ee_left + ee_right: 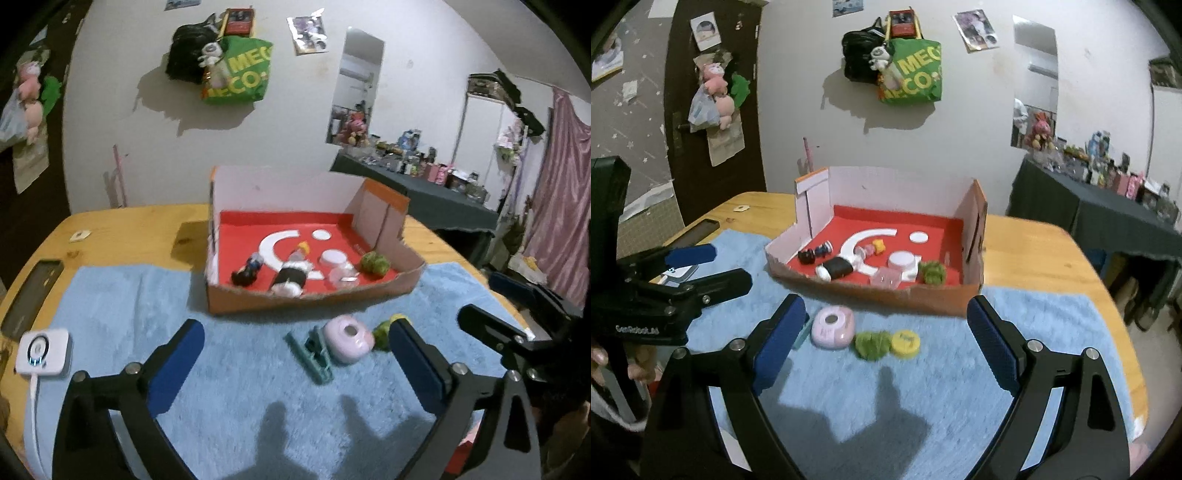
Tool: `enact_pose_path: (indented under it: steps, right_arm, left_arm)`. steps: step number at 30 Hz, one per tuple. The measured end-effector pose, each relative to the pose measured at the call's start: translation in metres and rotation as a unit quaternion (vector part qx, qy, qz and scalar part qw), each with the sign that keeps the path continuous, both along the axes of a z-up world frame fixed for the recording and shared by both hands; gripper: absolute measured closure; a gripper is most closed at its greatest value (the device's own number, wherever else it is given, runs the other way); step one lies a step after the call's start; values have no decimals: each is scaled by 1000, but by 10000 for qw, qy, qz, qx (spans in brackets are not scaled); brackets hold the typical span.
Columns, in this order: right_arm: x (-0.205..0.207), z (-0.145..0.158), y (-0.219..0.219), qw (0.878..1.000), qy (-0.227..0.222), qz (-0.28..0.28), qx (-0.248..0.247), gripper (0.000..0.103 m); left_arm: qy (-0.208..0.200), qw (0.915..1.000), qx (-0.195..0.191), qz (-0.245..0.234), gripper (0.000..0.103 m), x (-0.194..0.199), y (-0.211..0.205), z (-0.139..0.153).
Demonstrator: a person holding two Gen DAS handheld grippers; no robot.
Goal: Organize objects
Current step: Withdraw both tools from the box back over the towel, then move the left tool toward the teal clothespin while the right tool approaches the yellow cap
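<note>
An open cardboard box [314, 300] [871, 291] with a red floor stands on a blue towel [240, 369] [960, 387]. It holds several small items, among them a green fuzzy ball [375, 263] [932, 272] and a white lid [332, 255] [901, 259]. In front of the box lie a pink case [349, 341] [833, 328], a teal clip [310, 354], a second green fuzzy ball [382, 334] [873, 343] and a yellow cap [905, 343]. My left gripper [297, 328] [694, 266] hovers open over the towel, holding nothing. My right gripper [886, 306] [491, 332] is open and empty too, just short of the loose items.
The wooden table [129, 225] also carries a dark phone [33, 295] and a white puck-shaped device [42, 350] with a cable at the left edge. A dark, cluttered side table [1108, 210] stands at the right. Bags [908, 74] hang on the wall behind.
</note>
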State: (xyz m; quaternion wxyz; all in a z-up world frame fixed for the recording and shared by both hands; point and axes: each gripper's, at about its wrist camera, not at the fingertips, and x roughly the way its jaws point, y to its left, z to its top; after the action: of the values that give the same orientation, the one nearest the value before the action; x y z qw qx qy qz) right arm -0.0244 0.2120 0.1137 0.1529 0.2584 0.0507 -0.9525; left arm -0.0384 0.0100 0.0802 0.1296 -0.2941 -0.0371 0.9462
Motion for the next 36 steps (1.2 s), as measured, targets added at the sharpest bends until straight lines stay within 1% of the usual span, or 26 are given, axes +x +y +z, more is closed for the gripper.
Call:
enact_pose_path:
  steps: [4,8,11,15,19,28,36]
  right_arm:
    - [6,-14,3,9998,13,-168,-89,13]
    - [9,-26,4,9996,-79,-258,-66,13]
    - [12,-35,6,9994,-134,-313,-102,13]
    - [12,-49,9,9984,-349,-369,-234,13]
    - [12,-58,10,9980,-434,-414,-181,13]
    - [10,-62,12,9976,-521,-405,-206,13]
    - [4,-63,14,9973,-581,-398,-200,13]
  left_arm:
    - [-55,9998,-109,168,0,4,0,-13]
    - [-153,9992,-289,215,0,8,4,-28]
    - [-236,9990,-312,216,0,10,5,-38]
    - [-357,9987,-309,199,0,13,7,-46]
    - [-385,9983,-397,180,0,14,11,-49]
    - [-446,9981,-374,205,0,11,13,-52]
    - [-621,9966,-504,205,0,-8,20,-55]
